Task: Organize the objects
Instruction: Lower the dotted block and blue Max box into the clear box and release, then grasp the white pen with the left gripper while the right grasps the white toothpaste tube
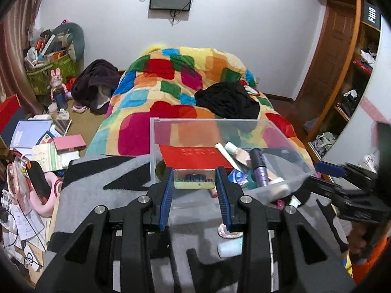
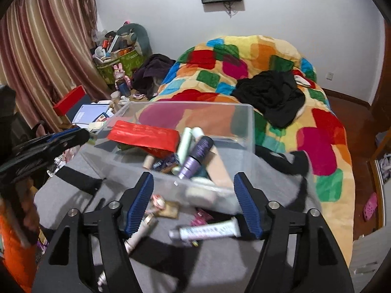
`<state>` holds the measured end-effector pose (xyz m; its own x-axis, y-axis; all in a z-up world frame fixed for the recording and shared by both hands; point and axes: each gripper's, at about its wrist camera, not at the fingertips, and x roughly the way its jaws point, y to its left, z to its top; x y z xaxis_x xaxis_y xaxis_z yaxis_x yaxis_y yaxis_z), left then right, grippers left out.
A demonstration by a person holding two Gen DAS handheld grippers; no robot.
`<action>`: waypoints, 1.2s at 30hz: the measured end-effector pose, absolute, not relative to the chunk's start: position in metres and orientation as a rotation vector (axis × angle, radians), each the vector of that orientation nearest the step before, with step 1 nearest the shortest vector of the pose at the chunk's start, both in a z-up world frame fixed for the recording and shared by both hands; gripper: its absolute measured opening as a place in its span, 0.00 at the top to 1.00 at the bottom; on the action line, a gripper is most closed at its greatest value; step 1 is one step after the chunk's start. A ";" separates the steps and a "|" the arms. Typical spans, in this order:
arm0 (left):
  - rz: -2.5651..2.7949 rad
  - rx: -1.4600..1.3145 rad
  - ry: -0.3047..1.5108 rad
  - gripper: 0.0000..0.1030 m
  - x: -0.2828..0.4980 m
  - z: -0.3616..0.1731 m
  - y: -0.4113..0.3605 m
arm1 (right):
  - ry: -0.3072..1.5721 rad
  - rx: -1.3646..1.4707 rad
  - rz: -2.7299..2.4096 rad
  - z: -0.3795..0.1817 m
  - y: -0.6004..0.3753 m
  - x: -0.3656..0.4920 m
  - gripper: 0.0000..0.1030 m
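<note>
Partly done: a small rectangular mirrored tin [image 1: 194,182] is clamped between the left gripper [image 1: 194,183] fingers, at the near wall of the clear plastic bin [image 1: 288,144] holding a red packet [image 1: 193,157] and purple tube [image 1: 257,168]. The right gripper [image 2: 193,202] gapes empty; a white tube [image 2: 207,230] lies at 6 o'clock outside the bin on the grey blanket [image 2: 220,263].

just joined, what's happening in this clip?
A person with two handheld grippers is sorting cosmetics into a clear bin on a grey mat on the bed. The left gripper is shut on a small shiny case, held at the bin's near edge. The right gripper is open and holds nothing, over loose items on the mat, including a white tube. The bin already holds a red packet, a purple bottle and other tubes.
</note>
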<state>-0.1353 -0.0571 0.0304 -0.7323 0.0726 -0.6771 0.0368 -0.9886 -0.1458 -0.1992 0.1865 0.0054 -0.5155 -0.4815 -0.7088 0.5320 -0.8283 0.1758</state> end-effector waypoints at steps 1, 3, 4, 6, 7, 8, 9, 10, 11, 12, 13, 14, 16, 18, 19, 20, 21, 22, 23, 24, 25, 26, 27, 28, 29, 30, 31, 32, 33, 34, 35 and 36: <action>2.895 -1.155 -0.235 0.67 -0.138 0.027 -0.057 | 0.085 1.069 -2.319 0.003 0.191 -0.198 0.36; 2.891 -1.181 -0.229 0.67 -0.142 0.021 -0.056 | 0.091 1.094 -2.317 -0.004 0.198 -0.196 0.36; 2.886 -1.192 -0.225 0.67 -0.144 0.017 -0.056 | 0.101 1.112 -2.313 -0.009 0.202 -0.195 0.36; 2.876 -1.216 -0.217 0.67 -0.147 0.012 -0.054 | 0.116 1.138 -2.310 -0.018 0.206 -0.193 0.36; 2.869 -1.227 -0.211 0.67 -0.148 0.009 -0.053 | 0.122 1.154 -2.307 -0.024 0.209 -0.191 0.36; 2.859 -1.238 -0.205 0.67 -0.149 0.007 -0.051 | 0.123 1.166 -2.303 -0.027 0.210 -0.191 0.36; 2.853 -1.242 -0.201 0.67 -0.149 0.005 -0.050 | 0.120 1.178 -2.298 -0.031 0.211 -0.190 0.36; 2.848 -1.243 -0.197 0.67 -0.148 0.005 -0.049 | 0.114 1.195 -2.290 -0.035 0.212 -0.190 0.36; 2.846 -1.242 -0.192 0.67 -0.146 0.005 -0.047 | 0.107 1.206 -2.284 -0.038 0.212 -0.190 0.36; 2.845 -1.239 -0.186 0.67 -0.145 0.006 -0.046 | 0.102 1.212 -2.276 -0.040 0.212 -0.189 0.36; 2.843 -1.236 -0.179 0.67 -0.143 0.007 -0.044 | 0.099 1.216 -2.268 -0.043 0.210 -0.187 0.36; 2.838 -1.229 -0.173 0.67 -0.140 0.009 -0.042 | 0.103 1.214 -2.267 -0.044 0.209 -0.185 0.36; 2.830 -1.217 -0.161 0.67 -0.133 0.012 -0.037 | 0.129 1.198 -2.279 -0.045 0.204 -0.180 0.36; 2.818 -1.210 -0.148 0.67 -0.129 0.014 -0.032 | 0.164 1.184 -2.292 -0.044 0.199 -0.178 0.36; 2.808 -1.208 -0.140 0.66 -0.126 0.014 -0.028 | 0.179 1.179 -2.302 -0.044 0.196 -0.178 0.36; 2.792 -1.208 -0.131 0.65 -0.121 0.013 -0.023 | 0.179 1.180 -2.304 -0.045 0.194 -0.179 0.36; 2.773 -1.213 -0.119 0.63 -0.117 0.010 -0.018 | 0.173 1.185 -2.304 -0.046 0.193 -0.180 0.36; 2.760 -1.219 -0.110 0.60 -0.115 0.008 -0.014 | 0.162 1.197 -2.301 -0.047 0.191 -0.183 0.36; 2.738 -1.231 -0.095 0.60 -0.111 0.004 -0.008 | 0.152 1.216 -2.302 -0.049 0.189 -0.187 0.36; 2.719 -1.242 -0.081 0.60 -0.108 0.000 -0.003 | 0.146 1.237 -2.309 -0.052 0.187 -0.190 0.36; 2.700 -1.254 -0.067 0.60 -0.105 -0.004 0.003 | 0.137 1.270 -2.322 -0.056 0.185 -0.196 0.36; 2.680 -1.267 -0.055 0.60 -0.101 -0.008 0.009 | 0.125 1.294 -2.326 -0.059 0.184 -0.200 0.36; 2.663 -1.278 -0.045 0.59 -0.099 -0.012 0.014 | 0.110 1.319 -2.327 -0.062 0.184 -0.203 0.36; 2.647 -1.287 -0.036 0.59 -0.096 -0.016 0.018 | 0.086 1.345 -2.335 -0.065 0.185 -0.207 0.36; 2.631 -1.295 -0.026 0.59 -0.093 -0.020 0.023 | 0.075 1.360 -2.340 -0.067 0.186 -0.208 0.36; 2.620 -1.300 -0.019 0.59 -0.091 -0.023 0.027 | 0.066 1.368 -2.339 -0.069 0.187 -0.209 0.36; 2.603 -1.305 -0.015 0.59 -0.087 -0.026 0.031 | 0.059 1.368 -2.341 -0.070 0.189 -0.207 0.36; 2.591 -1.307 -0.015 0.59 -0.085 -0.028 0.034 | 0.065 1.363 -2.346 -0.070 0.190 -0.206 0.36; 2.579 -1.310 -0.016 0.59 -0.083 -0.030 0.037 | 0.075 1.360 -2.349 -0.069 0.191 -0.203 0.36; 2.570 -1.312 -0.014 0.59 -0.082 -0.032 0.039 | 0.096 1.355 -2.348 -0.069 0.193 -0.199 0.38; 2.557 -1.316 -0.008 0.59 -0.080 -0.034 0.043 | 0.111 1.350 -2.349 -0.070 0.194 -0.197 0.39; 2.551 -1.319 0.004 0.59 -0.079 -0.037 0.047 | 0.126 1.346 -2.349 -0.070 0.195 -0.195 0.40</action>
